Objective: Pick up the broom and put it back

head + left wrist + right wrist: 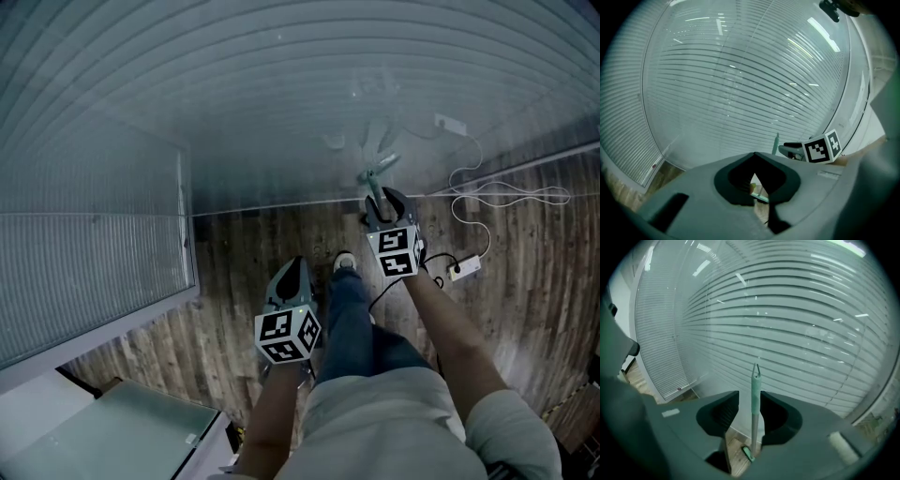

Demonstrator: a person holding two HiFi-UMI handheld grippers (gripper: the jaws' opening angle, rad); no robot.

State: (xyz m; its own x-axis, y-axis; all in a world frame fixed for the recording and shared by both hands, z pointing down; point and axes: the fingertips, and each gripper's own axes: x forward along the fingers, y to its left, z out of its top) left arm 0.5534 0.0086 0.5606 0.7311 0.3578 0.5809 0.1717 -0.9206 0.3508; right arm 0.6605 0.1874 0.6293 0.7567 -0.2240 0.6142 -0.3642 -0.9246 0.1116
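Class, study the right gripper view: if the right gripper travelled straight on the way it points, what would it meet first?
The broom handle, standing upright between the right gripper's open fingers, touching neither. Depth is unclear, but the slatted blind looks to lie behind it.

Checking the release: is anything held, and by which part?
Nothing is held. The broom handle stands free between the right gripper's open jaws; the left gripper is shut, empty.

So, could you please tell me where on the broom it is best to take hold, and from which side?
Grip the broom on its green upper sleeve, below the forked tip. It stands upright by the blinds, so come from the room side, jaws either side, as the right gripper is.
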